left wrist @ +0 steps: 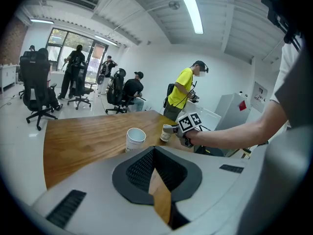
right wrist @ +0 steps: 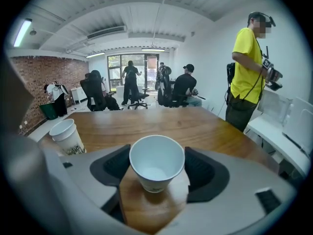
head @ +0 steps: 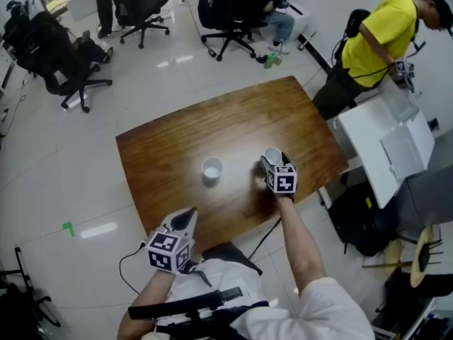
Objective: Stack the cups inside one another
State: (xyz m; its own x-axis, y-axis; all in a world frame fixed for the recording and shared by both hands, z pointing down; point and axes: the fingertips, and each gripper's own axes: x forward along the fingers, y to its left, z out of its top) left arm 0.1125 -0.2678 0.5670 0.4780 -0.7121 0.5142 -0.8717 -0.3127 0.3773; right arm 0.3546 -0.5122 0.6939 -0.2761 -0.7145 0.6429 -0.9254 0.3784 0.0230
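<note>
Presently the cup [right wrist: 155, 173] is clasped at its rim by the right gripper [right wrist: 157, 156], upright on the table [head: 212, 129]. The left gripper [head: 188, 217] is held closed and empty. If squeezed harder, its thin wall could be crushed, so nesting into the other cup [head: 211, 167] might be spoiled.

**Inspector A:** Left side, status?

**Inspector B:** Left gripper [head: 188, 217] held low and close to the body, pointing forward and down. Jaws drawn together at the tips, nothing between them. Left forearm [head: 145, 297] bent in near the torso.

**Inspector A:** Right side?

**Inspector B:** Right forearm [head: 301, 241] bare, stretched forward. Right gripper [head: 272, 159] tilted down, jaws set either side of an upright cup [right wrist: 156, 160], its rim right at both pads. Whether the pads press on it cannot be confirmed.
</note>
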